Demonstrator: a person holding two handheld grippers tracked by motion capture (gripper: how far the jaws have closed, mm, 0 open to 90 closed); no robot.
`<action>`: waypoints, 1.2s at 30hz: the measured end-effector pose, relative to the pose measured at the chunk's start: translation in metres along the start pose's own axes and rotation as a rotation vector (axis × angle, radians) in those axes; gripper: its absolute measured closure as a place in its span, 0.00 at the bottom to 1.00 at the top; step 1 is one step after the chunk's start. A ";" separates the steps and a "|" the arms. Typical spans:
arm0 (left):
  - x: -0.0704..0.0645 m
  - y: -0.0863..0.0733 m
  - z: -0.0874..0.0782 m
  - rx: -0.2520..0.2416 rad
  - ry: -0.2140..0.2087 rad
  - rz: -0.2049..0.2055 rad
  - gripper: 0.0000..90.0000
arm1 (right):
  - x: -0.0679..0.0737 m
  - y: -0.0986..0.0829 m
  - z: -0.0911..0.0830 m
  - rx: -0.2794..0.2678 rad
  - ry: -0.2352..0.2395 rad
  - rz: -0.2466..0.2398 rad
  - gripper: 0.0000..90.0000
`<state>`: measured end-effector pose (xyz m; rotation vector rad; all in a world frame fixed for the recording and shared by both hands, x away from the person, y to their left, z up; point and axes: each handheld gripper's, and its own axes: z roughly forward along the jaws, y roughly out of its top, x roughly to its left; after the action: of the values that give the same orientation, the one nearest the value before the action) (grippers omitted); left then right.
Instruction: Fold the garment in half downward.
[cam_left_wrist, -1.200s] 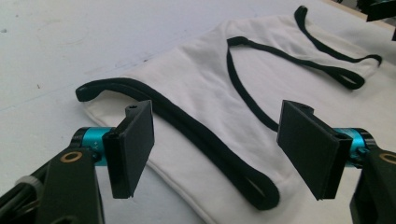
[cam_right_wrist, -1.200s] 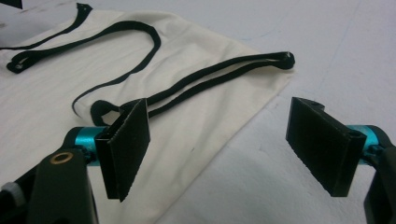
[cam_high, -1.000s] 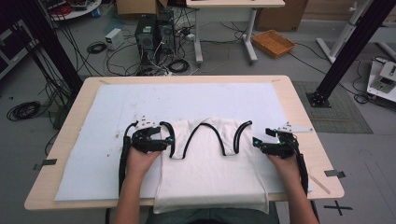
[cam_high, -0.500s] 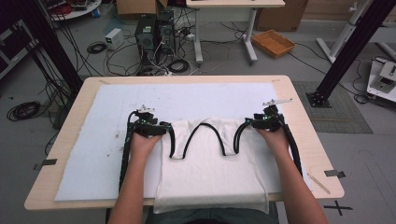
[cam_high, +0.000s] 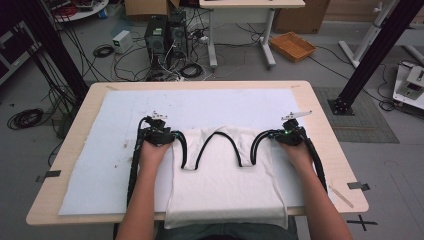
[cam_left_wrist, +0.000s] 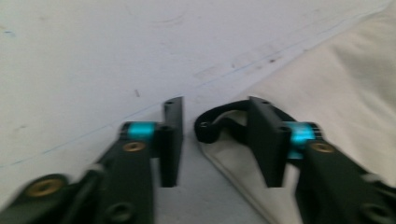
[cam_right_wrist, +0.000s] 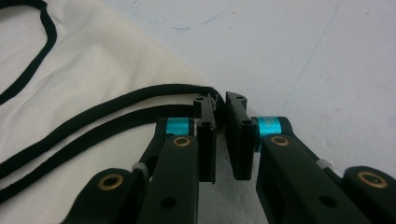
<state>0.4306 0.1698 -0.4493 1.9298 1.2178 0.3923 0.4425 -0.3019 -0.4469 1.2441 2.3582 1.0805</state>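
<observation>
Hanging off the table's near edge, the tank top (cam_high: 225, 185) hides its hem; left gripper (cam_left_wrist: 215, 135) fingers parted, right gripper (cam_right_wrist: 222, 135) fingers pinching a strap (cam_right_wrist: 140, 93).

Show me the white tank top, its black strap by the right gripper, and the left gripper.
white tank top (cam_high: 225, 182), high view, middle of its body.
black strap (cam_right_wrist: 140, 93), right gripper view, upper band.
left gripper (cam_left_wrist: 215, 135), left gripper view, between its fingertips.

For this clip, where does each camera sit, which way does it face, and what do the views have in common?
High view: above the person's side, facing forward and down on the table; both forearms, left gripper and right gripper show.
Left gripper view: rides the left gripper, looking along its parted jaws at the tank top's black-trimmed shoulder corner.
Right gripper view: rides the right gripper, jaws nearly closed at a black strap end.
Shared: the white tank top on the white mat.
</observation>
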 end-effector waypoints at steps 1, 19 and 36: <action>0.000 0.000 0.000 0.000 0.000 0.000 0.80 | 0.000 0.000 0.000 0.000 0.000 0.000 0.93; -0.001 0.000 0.002 0.000 -0.036 -0.014 0.43 | -0.005 0.000 -0.012 -0.044 -0.004 0.012 0.56; -0.012 0.003 -0.001 -0.026 -0.026 0.079 0.92 | 0.002 0.001 -0.004 -0.044 -0.029 -0.073 0.99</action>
<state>0.4259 0.1589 -0.4448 1.9594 1.1169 0.4215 0.4400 -0.3022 -0.4434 1.1419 2.3267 1.0779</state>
